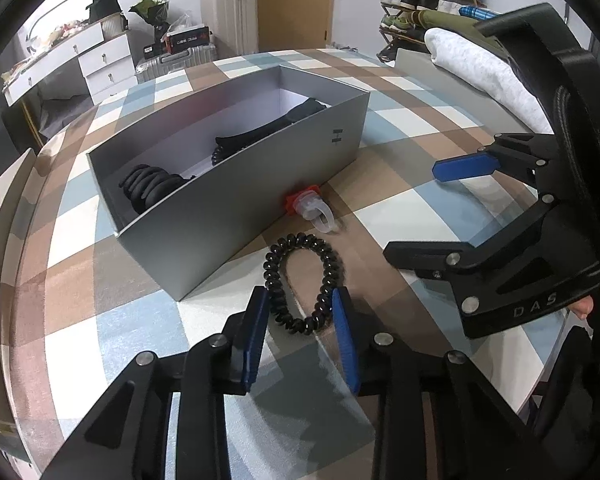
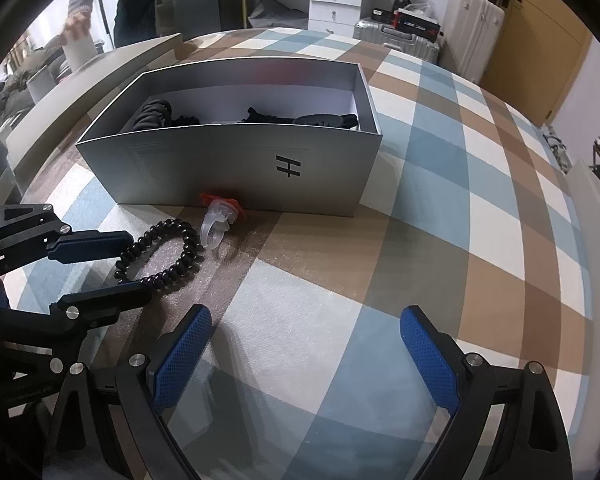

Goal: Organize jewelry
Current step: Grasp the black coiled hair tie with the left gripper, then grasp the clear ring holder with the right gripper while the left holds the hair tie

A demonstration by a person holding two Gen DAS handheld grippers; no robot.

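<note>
A black spiral bracelet lies on the checked cloth in front of a grey open box. My left gripper sits over the bracelet's near end, its blue pads touching the coil on both sides. A clear plastic ring with a red top lies against the box's front wall, just beyond the bracelet. Black hair ties and bands are inside the box. My right gripper hovers to the right, wide open with nothing between its fingers.
Folded grey-white cloth lies at the table's far right edge. A pale flat board leans along the table's left side behind the box. A person stands beyond it. Suitcases and white drawers line the back.
</note>
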